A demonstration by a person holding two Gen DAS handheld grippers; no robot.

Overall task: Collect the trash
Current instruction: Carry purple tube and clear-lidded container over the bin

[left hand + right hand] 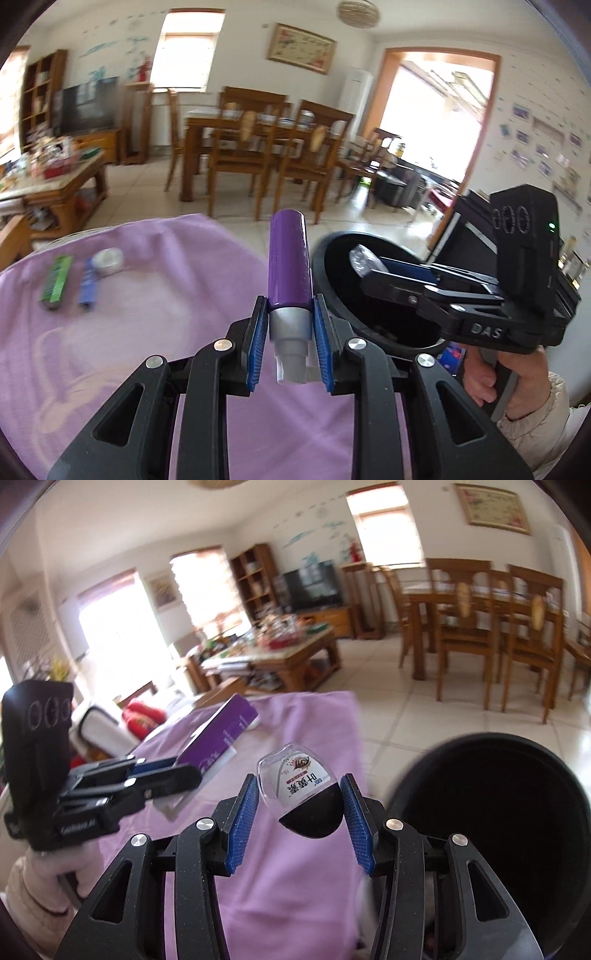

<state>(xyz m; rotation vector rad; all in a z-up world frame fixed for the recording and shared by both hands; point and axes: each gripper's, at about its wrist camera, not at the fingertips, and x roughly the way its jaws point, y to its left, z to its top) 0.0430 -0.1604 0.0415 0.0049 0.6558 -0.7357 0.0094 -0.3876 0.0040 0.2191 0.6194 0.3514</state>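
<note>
My left gripper (290, 314) is shut on a purple tube with a silver cap (290, 266), held above the purple-clothed table (147, 332). My right gripper (299, 794) is shut on a clear plastic blister pack with a black and white label (299, 790). A black round bin (491, 827) stands at the table's right edge. In the left wrist view the right gripper (364, 271) holds the pack over the bin's (340, 295) opening. In the right wrist view the left gripper (184, 771) and purple tube (221, 734) show at left.
On the cloth at far left lie a green wrapper (56, 277), a blue wrapper (88, 282) and a roll of tape (108, 261). Beyond are a cluttered coffee table (55, 173), dining table and chairs (266, 147), tiled floor.
</note>
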